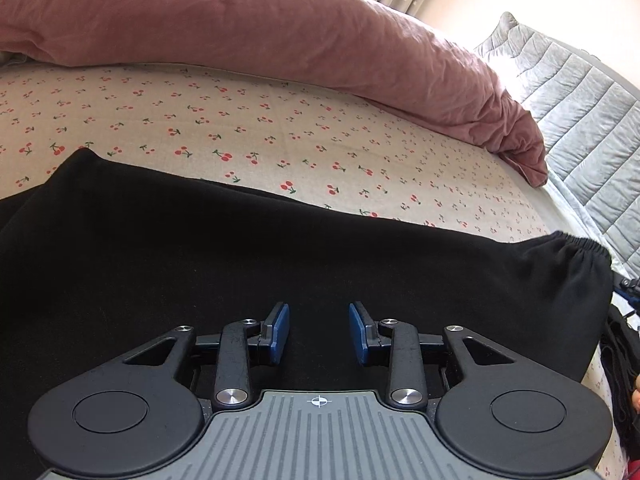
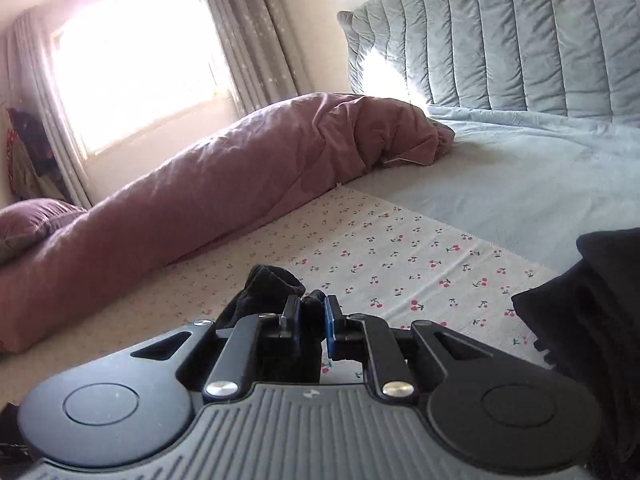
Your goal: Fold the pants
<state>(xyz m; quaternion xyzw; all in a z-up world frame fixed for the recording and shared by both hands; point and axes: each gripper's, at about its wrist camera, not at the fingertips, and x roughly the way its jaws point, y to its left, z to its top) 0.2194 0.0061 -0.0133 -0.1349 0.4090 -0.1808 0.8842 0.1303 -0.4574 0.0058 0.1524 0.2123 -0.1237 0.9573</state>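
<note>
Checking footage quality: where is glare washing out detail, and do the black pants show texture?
Right wrist view: the bright curtained window is blown out white. Left wrist view: glare bleaches the top right corner; the black fabric pants read almost featureless, gathers showing only at the elastic hem.

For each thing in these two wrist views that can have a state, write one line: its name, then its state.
black pants: spread flat on the bed, elastic end to the right.
left gripper: open above the pants, nothing between its pads.
right gripper: shut on a bunch of black fabric.
pink duvet: rolled up along the bed's far side.
curtains: drawn apart, window bright.
cherry-print sheet: laid flat.
</note>
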